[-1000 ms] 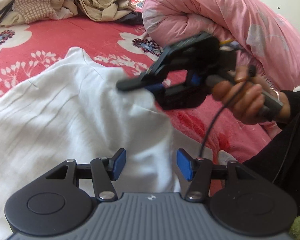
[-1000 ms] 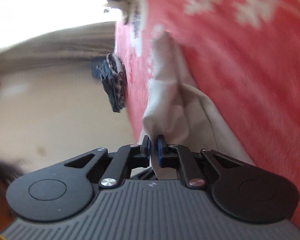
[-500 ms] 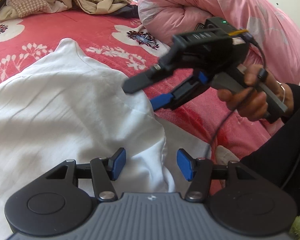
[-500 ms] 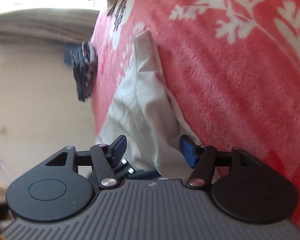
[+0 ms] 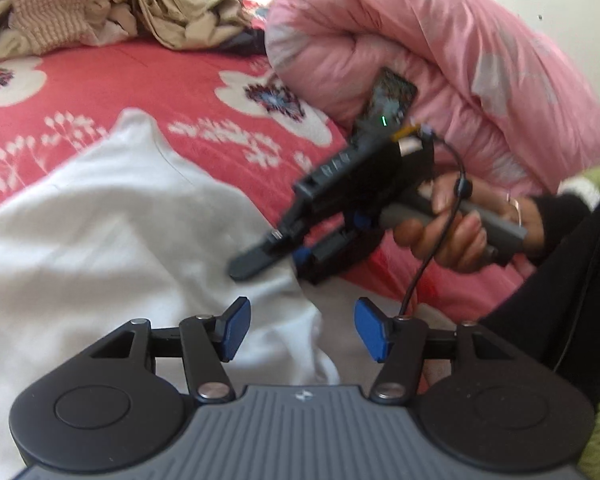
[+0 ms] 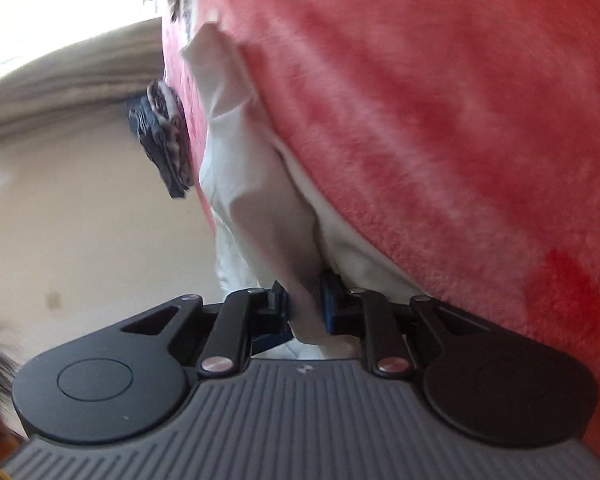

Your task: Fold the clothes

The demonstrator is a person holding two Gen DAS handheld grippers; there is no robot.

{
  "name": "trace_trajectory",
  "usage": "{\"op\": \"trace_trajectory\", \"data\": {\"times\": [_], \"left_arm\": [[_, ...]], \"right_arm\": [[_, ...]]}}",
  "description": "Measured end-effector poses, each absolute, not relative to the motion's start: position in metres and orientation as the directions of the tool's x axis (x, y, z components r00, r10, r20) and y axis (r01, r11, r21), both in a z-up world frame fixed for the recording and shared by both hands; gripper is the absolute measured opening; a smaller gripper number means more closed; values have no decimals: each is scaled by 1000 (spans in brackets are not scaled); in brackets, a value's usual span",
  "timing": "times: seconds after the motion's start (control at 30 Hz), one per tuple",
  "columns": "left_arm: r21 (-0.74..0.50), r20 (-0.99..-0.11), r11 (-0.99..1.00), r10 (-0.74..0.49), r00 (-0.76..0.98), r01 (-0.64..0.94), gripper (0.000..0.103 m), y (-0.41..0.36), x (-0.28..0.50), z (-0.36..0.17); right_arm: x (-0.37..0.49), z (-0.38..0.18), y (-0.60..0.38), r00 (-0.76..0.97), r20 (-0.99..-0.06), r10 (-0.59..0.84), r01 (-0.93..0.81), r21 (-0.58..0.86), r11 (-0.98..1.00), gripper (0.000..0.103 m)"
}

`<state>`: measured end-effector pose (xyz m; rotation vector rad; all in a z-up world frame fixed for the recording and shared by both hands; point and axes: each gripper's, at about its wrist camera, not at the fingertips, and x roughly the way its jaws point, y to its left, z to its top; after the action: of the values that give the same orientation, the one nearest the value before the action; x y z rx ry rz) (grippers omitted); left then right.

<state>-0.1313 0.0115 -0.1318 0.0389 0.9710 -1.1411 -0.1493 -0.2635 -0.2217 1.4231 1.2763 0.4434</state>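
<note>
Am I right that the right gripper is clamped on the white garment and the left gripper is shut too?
Not quite. The left gripper is open above the white garment, as the left wrist view shows. The right gripper is indeed clamped on it.

Close wrist views, shared white garment (image 5: pixel 112 240)

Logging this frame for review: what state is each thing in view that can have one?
left gripper: open, holding nothing, over the garment.
right gripper: shut on a fold of white cloth.
white garment: spread on the bed, wrinkled, one edge pinched.
pink quilt: rolled up.
pile of clothes: crumpled, unfolded.
</note>
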Motion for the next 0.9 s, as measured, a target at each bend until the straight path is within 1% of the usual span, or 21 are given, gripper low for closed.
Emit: {"op": "trace_trajectory", "data": {"times": [0.07,0.13,0.2,0.23,0.27,0.3,0.33,0.37,0.4,0.43,0.47,0.63,0.73,0.9], "left_arm": [[-452,-648,483,-756,96,750,60,13,-122,-130],[-467,-638,473,-766,86,747,60,9,-117,-130],[-460,-632,455,-771,79,763,60,4,-116,-128],[-455,-631,448,-772,76,769,60,3,-117,-127],[-450,-631,441,-773,73,776,60,2,-119,-126],[-447,-630,435,-773,70,782,60,2,-120,-126],[-450,-630,435,-773,67,780,60,1,-120,-126],[-453,-631,434,-773,64,779,60,0,-120,-127],[-456,-631,434,-773,61,777,60,0,-121,-127],[-455,-633,435,-772,62,777,60,-1,-121,-128],[-453,-634,437,-770,63,778,60,-2,-121,-129],[-396,-650,438,-754,91,807,60,-13,-124,-131],[-365,-656,425,-749,96,828,60,-21,-127,-132],[-338,-670,409,-737,89,848,60,-31,-133,-138]], "right_arm": [[-148,-222,-263,341,-374,862,449,871,200,14],[-146,-222,-263,338,-364,868,468,865,181,17],[-146,-221,-265,345,-359,867,481,861,166,25],[-147,-218,-268,349,-352,868,479,864,158,36],[-147,-213,-269,351,-356,866,468,868,167,52],[-146,-208,-270,353,-360,864,457,872,177,58],[-146,-203,-271,354,-364,861,447,875,186,66],[-147,-196,-272,345,-388,855,433,874,222,73],[-147,-188,-273,335,-412,847,419,871,258,76],[-149,-179,-278,325,-435,840,399,868,296,81],[-150,-172,-280,318,-453,833,380,866,325,83],[-138,-133,-292,346,-512,786,266,857,442,84],[-131,-129,-309,413,-530,741,241,848,472,84],[-107,-126,-288,393,-606,692,158,785,598,84]]}}
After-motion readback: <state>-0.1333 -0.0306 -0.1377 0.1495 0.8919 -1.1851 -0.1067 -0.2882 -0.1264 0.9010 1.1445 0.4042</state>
